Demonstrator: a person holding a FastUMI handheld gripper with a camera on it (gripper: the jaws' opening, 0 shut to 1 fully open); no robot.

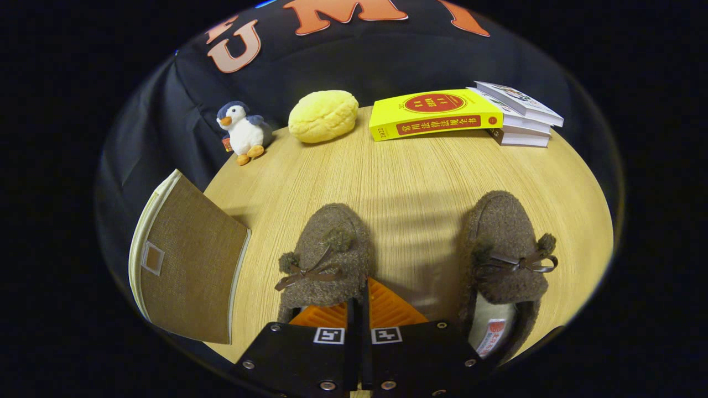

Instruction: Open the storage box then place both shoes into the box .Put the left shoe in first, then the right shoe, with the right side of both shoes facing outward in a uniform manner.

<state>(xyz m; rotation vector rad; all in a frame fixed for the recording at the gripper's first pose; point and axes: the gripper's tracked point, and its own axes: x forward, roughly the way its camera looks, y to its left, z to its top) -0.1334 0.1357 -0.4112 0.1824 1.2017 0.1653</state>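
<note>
Brown fuzzy left shoe (326, 260) sat just ahead of the jaws, which were closed and empty, while the box (185, 257) beside it needed its lid lifted squarely first.

We record two slippers on the desk (409, 177), set side by side and well apart. The left slipper (326, 257) lies directly ahead of the claw (362, 309), whose fingers stand closed together at its heel opening. The right slipper (506, 260) lies to the right. The storage box (185, 260) stands at the desk's left edge. Along the far edge, left to right: a penguin toy (243, 130), a bun-shaped cushion (323, 116), a thick book (434, 113), then a stack of books (520, 113) touching it.
</note>
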